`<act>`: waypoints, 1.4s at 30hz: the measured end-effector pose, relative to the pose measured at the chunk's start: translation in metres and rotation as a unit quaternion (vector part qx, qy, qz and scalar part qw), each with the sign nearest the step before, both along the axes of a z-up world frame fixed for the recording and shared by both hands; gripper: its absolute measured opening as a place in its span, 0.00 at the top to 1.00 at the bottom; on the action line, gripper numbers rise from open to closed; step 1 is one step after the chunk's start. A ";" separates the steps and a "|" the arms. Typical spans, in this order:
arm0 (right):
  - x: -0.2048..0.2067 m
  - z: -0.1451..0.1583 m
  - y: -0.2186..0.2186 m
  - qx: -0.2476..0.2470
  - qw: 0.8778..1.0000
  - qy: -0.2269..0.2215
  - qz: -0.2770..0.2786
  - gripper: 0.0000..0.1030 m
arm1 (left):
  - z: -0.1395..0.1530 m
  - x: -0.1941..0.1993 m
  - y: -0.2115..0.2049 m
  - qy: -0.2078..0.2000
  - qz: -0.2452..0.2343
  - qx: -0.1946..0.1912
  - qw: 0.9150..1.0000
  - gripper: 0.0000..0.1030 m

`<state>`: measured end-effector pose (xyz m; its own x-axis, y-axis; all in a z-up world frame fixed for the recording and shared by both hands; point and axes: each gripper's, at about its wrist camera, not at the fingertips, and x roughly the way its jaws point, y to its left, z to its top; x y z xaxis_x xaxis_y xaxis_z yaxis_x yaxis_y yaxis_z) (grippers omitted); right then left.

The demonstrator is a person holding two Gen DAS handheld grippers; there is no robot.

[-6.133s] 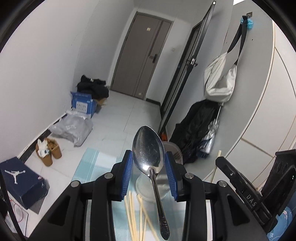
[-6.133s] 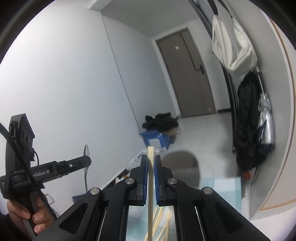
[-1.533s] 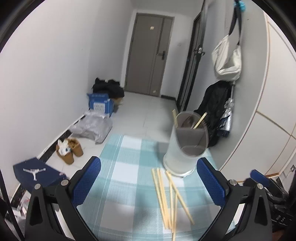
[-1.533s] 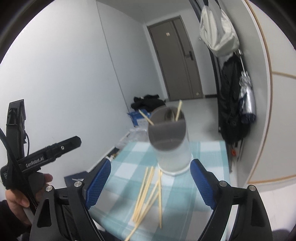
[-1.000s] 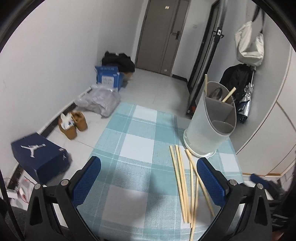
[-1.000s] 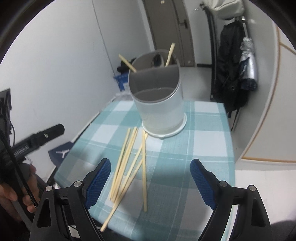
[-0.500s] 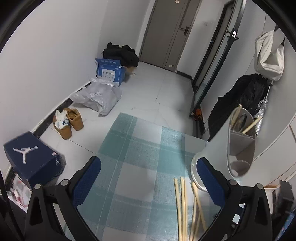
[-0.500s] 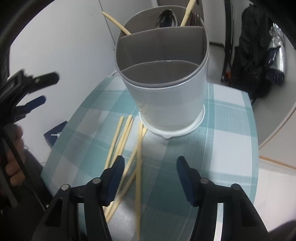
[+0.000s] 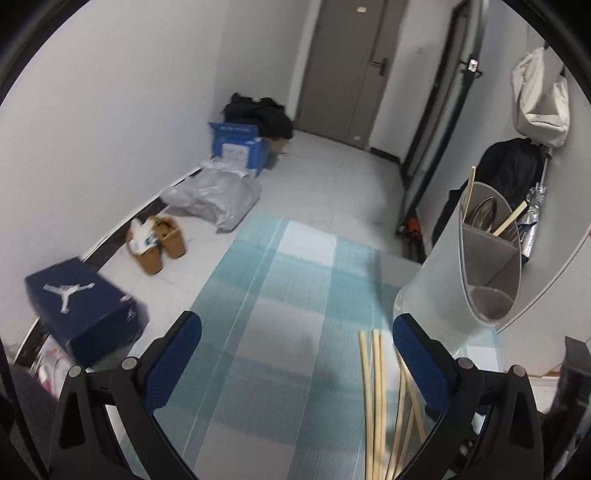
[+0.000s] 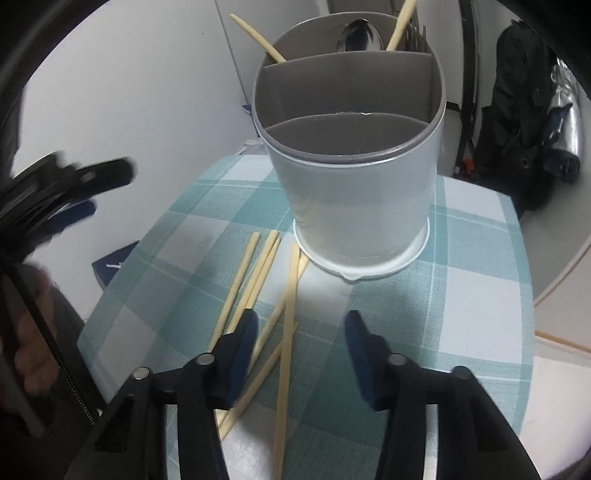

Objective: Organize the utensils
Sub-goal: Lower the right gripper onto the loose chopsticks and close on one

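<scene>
Pale wooden chopsticks (image 10: 284, 314) lie loose on the teal-and-white checked cloth (image 10: 461, 280) of the worktop, about five of them. Their long axes run roughly six to twelve o'clock in the right wrist view, far tips fanned toward the holder's base, several crossing near six. One stick lies straighter than the rest, reaching from the holder's foot down between the right fingers.

Holder (image 10: 354, 177): grey-white plastic, upright, three compartments, at twelve o'clock of the sticks and touching or just beside their far tips. Rear compartment holds a spoon (image 10: 358, 35), bowl up, and two chopsticks leaning out at eleven and one o'clock. Middle and near compartments look bare.

Right gripper (image 10: 301, 332): fingers have just been closing, now partly apart, straddling the straight stick and one or two more; pads not pressing anything.

Left gripper (image 9: 295, 354): fingers spread wide, nothing between the pads, stick ends (image 9: 376, 398) at four o'clock.

Floor beyond: navy shoebox (image 9: 81, 306) with white jumping-figure logo; blue carton (image 9: 238, 147), print blurred, unreadable.
</scene>
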<state>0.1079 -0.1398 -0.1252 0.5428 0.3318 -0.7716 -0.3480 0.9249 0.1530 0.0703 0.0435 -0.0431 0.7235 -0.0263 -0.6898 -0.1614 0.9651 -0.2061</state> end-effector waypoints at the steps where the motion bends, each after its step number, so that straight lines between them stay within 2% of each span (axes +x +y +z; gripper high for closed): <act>1: 0.001 -0.001 0.001 -0.003 1.000 0.005 -0.001 0.55 | 0.004 -0.008 0.000 0.001 0.002 0.001 1.000 0.01; 8: 0.009 -0.009 0.016 -0.014 1.000 0.008 0.013 0.64 | 0.024 -0.017 -0.008 -0.036 -0.011 0.033 0.999 0.01; 10: 0.007 -0.015 0.021 -0.026 0.999 0.016 0.015 0.82 | 0.024 -0.013 -0.008 -0.034 -0.010 0.029 0.999 0.01; 12: 0.009 -0.019 0.023 -0.029 0.999 0.023 0.012 0.85 | 0.026 -0.012 -0.005 -0.031 -0.005 0.025 0.999 0.01; 15: 0.013 -0.024 0.024 -0.032 0.999 0.043 0.011 0.94 | 0.025 -0.011 -0.001 -0.030 0.001 0.021 0.999 0.01; 19: 0.013 -0.024 0.024 -0.034 0.998 0.042 0.025 0.95 | 0.018 -0.010 0.002 -0.034 0.004 0.016 0.999 0.01; 24: 0.004 -0.014 0.000 -0.006 0.998 0.057 0.011 0.95 | 0.004 -0.007 0.006 -0.022 0.011 0.012 1.000 0.01; 28: -0.013 -0.007 -0.018 -0.012 0.997 0.074 0.007 0.95 | -0.006 -0.003 0.004 -0.013 0.006 0.011 1.000 0.01; 32: -0.028 -0.014 -0.025 -0.018 0.993 0.114 0.016 0.95 | -0.015 0.004 0.000 0.003 -0.004 0.008 1.000 0.01; 34: -0.034 -0.015 -0.025 -0.030 0.993 0.113 0.019 0.94 | -0.019 0.007 0.000 0.013 -0.008 -0.002 1.000 0.01; 38: -0.034 -0.020 -0.020 -0.043 0.990 0.127 0.034 0.90 | -0.022 0.007 0.001 0.020 -0.007 -0.001 1.000 0.01; 39: -0.030 -0.020 -0.018 -0.045 0.990 0.128 0.039 0.87 | -0.023 0.008 0.002 0.023 -0.008 0.000 1.000 0.01; 40: -0.028 -0.020 -0.015 -0.048 0.990 0.125 0.041 0.79 | -0.025 0.009 0.003 0.026 -0.007 0.000 1.000 0.01; 42: -0.020 -0.017 -0.010 -0.054 0.991 0.114 0.050 0.73 | -0.026 0.010 0.005 0.031 0.000 -0.001 1.000 0.01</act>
<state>0.0878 -0.1501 -0.1420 0.3199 0.2837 -0.9040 -0.4058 0.9032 0.1399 0.0807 0.0490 -0.0696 0.6792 -0.0280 -0.7334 -0.1741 0.9646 -0.1982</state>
